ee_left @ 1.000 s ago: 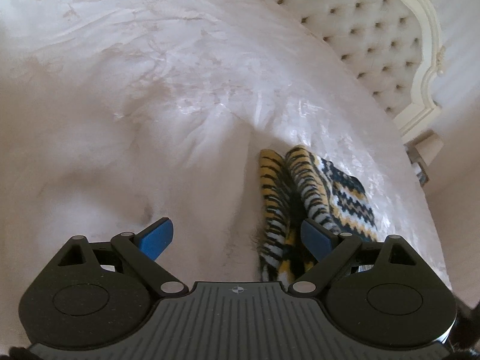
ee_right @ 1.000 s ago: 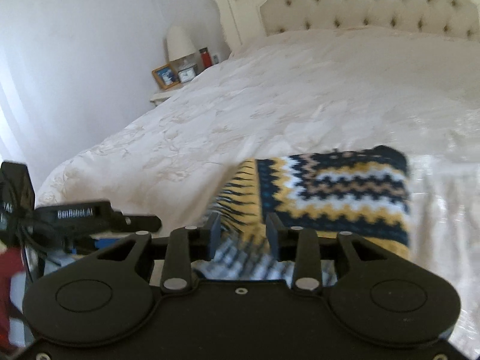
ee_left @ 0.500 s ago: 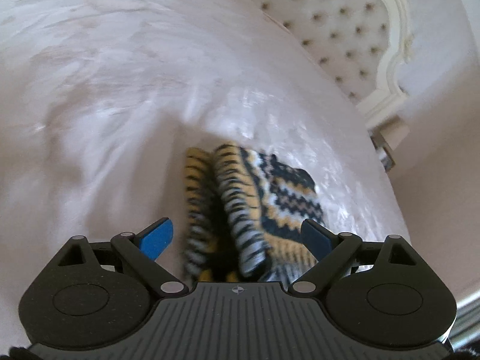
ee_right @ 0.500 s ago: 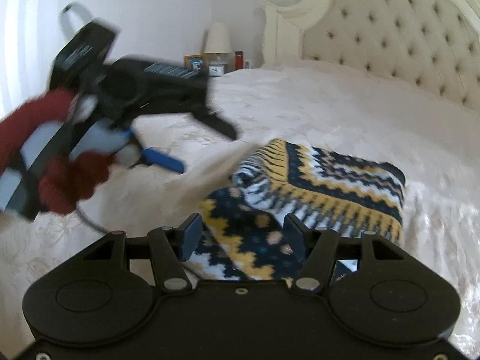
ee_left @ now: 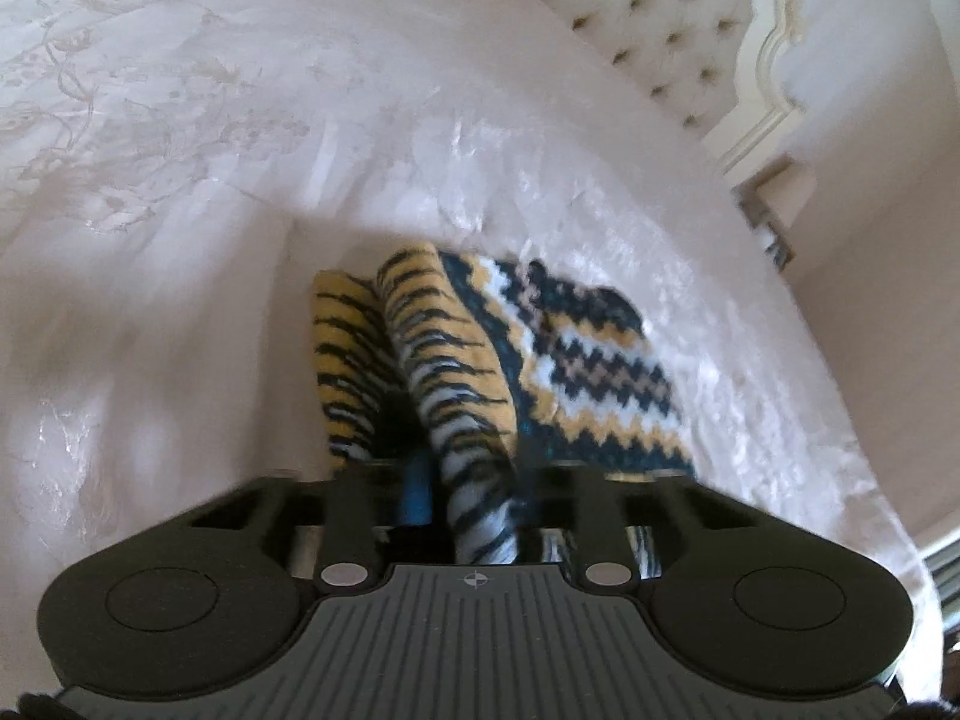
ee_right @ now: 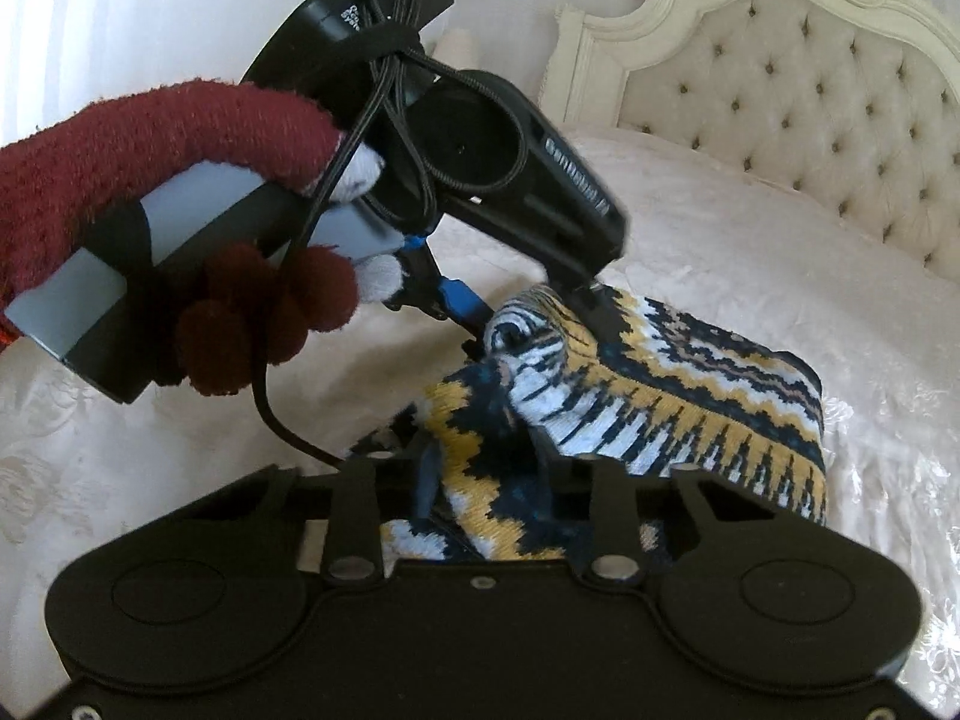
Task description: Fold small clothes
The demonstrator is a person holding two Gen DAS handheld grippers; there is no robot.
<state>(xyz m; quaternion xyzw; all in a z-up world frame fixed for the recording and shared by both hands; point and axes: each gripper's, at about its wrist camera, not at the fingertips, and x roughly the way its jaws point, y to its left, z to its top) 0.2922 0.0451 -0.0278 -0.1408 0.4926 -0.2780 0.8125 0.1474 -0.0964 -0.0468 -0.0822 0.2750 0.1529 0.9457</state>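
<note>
A knit garment (ee_left: 576, 360) in navy, yellow and white zigzags lies folded on the white bedspread (ee_left: 210, 180). Its near striped fold (ee_left: 468, 420) runs up between the jaws of my left gripper (ee_left: 474, 498), which are closing and pinch it. In the right wrist view the left gripper (ee_right: 534, 306) holds the raised upper fold of the garment (ee_right: 690, 396). My right gripper (ee_right: 483, 474) is also closing, its jaws pressed on a lower layer of the same near edge.
A tufted cream headboard (ee_right: 810, 90) stands at the far end of the bed. A nightstand (ee_left: 768, 210) sits beside it. A hand in a dark red knit glove (ee_right: 180, 138) holds the left gripper's handle, and a black cable (ee_right: 282, 420) hangs below it.
Both grippers moved in onto the garment's near edge and closed from wide open onto its folds. The left gripper and its hand swung up close in the right wrist view.
</note>
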